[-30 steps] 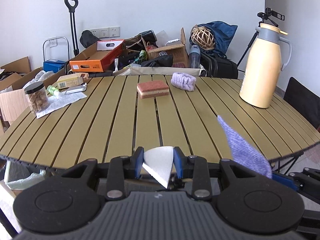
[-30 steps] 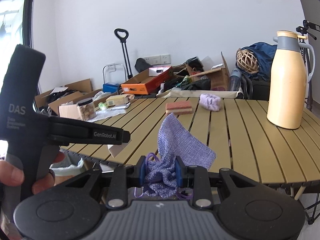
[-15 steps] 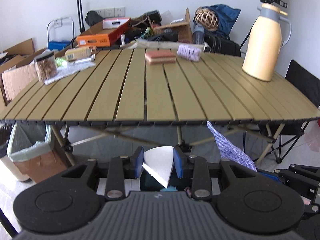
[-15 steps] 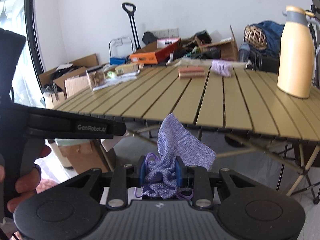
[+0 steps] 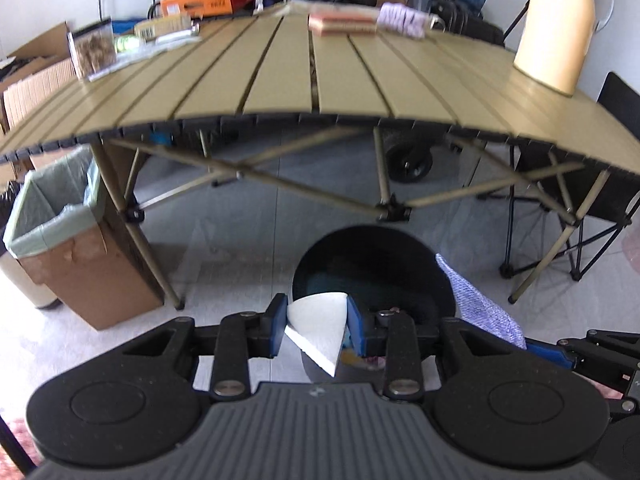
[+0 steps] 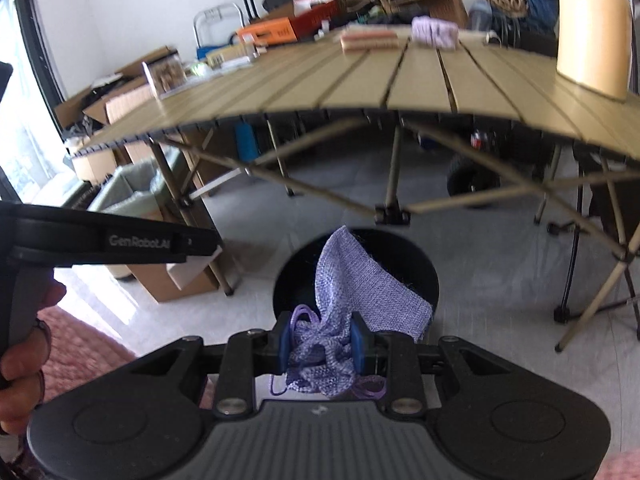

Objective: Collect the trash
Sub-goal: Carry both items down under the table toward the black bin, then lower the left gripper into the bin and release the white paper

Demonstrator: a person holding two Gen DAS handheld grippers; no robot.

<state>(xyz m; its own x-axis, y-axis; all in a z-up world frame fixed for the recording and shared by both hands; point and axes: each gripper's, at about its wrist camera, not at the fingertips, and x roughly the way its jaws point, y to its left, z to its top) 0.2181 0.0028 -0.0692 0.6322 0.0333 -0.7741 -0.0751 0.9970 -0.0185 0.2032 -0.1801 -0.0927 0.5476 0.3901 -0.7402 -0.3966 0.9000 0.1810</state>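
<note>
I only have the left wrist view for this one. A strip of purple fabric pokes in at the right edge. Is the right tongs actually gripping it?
Observer: Yes. In the right wrist view the right tongs are shut on a bunched purple cloth, with its lower part squeezed between the blue pads.
Operator: Is it lined up with the black bin?
Observer: From that view the cloth's free flap stands in front of the black bin opening. How high it is above the bin cannot be judged.
Operator: Anything dangling?
Observer: Thin purple cords loop out below the bundle.
</note>
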